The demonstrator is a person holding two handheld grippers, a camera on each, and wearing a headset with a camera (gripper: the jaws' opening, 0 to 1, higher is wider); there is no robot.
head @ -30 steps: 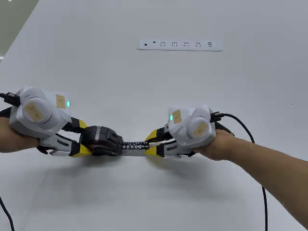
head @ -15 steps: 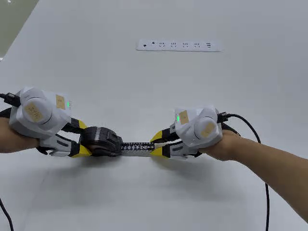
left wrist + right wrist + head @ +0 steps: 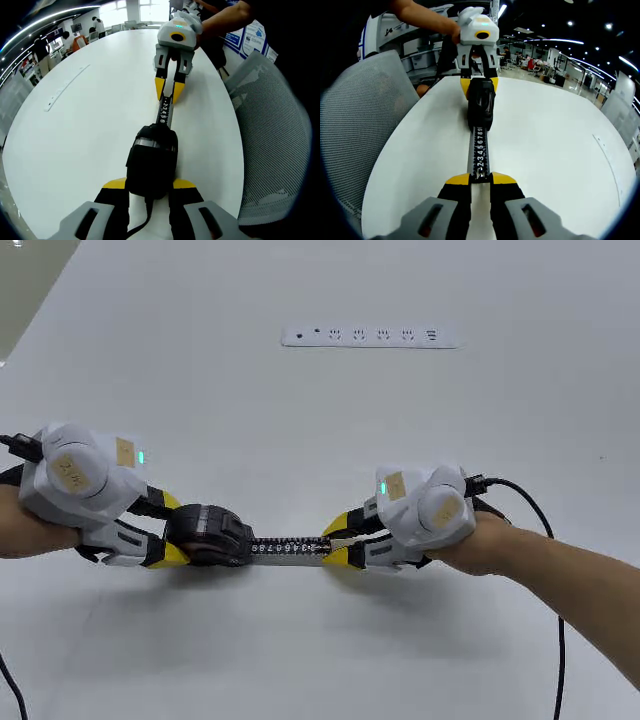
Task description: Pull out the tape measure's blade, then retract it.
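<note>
A black tape measure case (image 3: 208, 534) rests low on the white table, and my left gripper (image 3: 172, 530) is shut on it from the left. In the left gripper view the case (image 3: 151, 161) sits between the yellow-tipped jaws of that gripper (image 3: 150, 184). A short length of numbered blade (image 3: 288, 546) runs right from the case to my right gripper (image 3: 340, 539), which is shut on the blade's end. The right gripper view has the blade (image 3: 480, 152) stretching from my right gripper (image 3: 480, 178) to the case (image 3: 481, 103).
A white power strip (image 3: 371, 336) lies flat at the far middle of the table (image 3: 300, 410). A black cable (image 3: 535, 520) trails from the right gripper. A grey mesh chair (image 3: 280, 130) stands past the table's edge.
My right gripper has moved to the right with the blade's end, and more of the blade is out of the case. The left gripper and the case have stayed put.
</note>
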